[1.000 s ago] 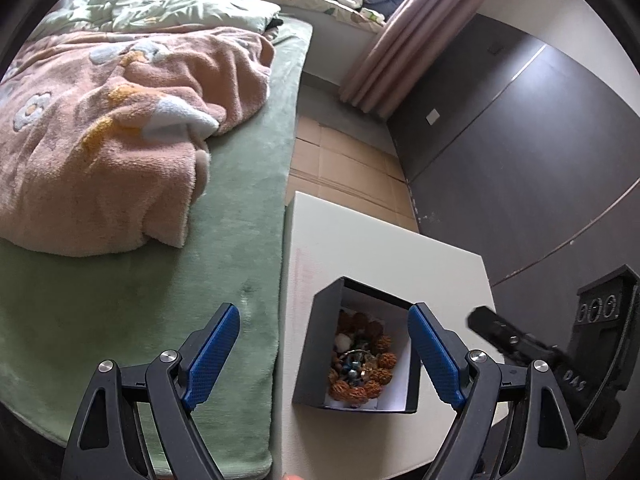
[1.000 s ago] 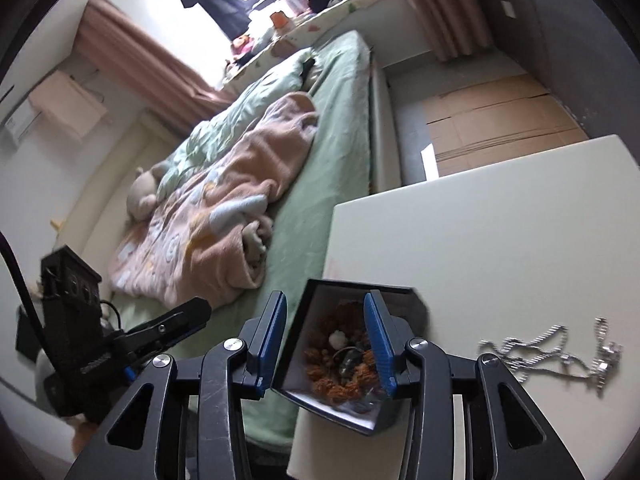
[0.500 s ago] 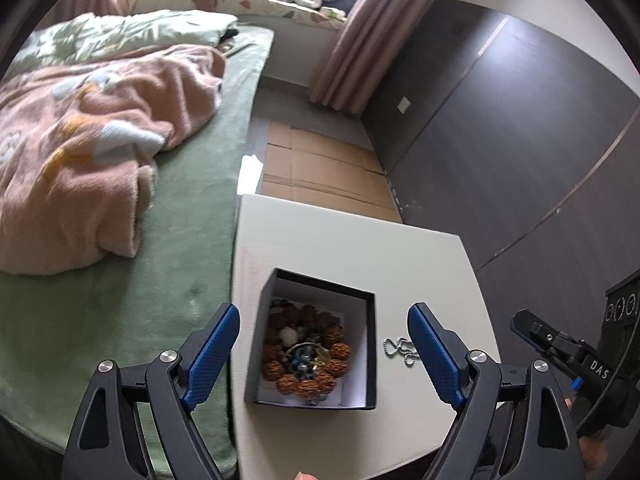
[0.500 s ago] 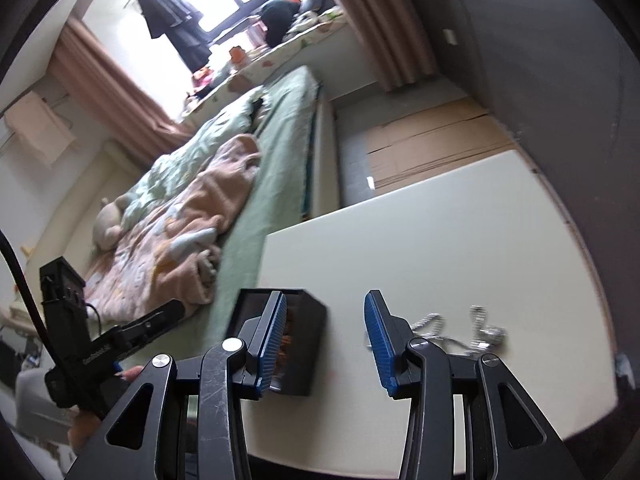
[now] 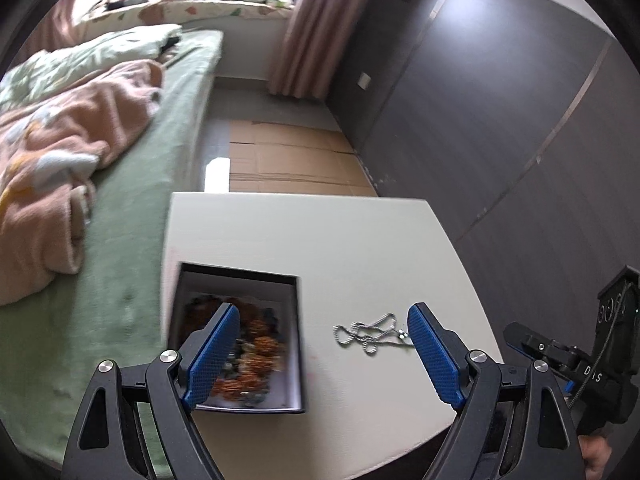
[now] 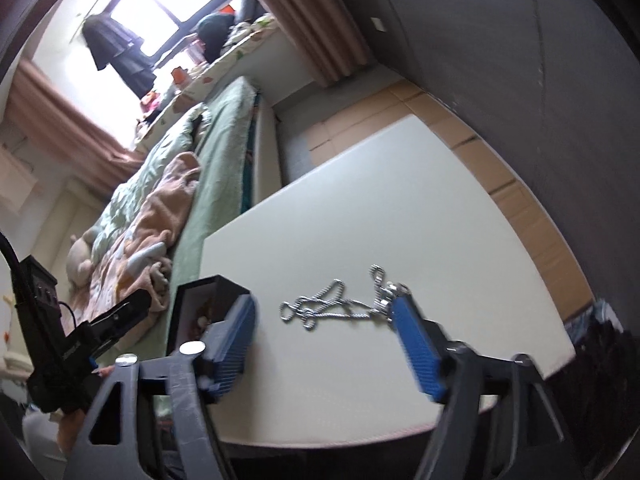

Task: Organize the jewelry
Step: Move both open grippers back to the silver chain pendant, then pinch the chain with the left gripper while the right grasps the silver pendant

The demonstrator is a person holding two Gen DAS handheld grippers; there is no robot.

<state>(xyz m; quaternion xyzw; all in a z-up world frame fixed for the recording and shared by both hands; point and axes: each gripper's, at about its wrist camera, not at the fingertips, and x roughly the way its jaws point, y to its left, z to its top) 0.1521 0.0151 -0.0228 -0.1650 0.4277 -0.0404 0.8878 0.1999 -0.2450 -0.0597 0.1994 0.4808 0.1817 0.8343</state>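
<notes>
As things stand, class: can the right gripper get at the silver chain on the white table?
Probably yes: the right gripper is opening, the silver chain lies just ahead on bare table, and the box sits aside.

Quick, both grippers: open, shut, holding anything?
Left gripper: open, holding nothing.
Right gripper: jaws opening, nothing gripped; silver chain lies on the table between them.

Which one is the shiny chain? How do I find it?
Look at the white table beside the green bed. Right of the black box of brown beads lies the silver chain, loose and tangled on the bare tabletop, not boxed.
</notes>
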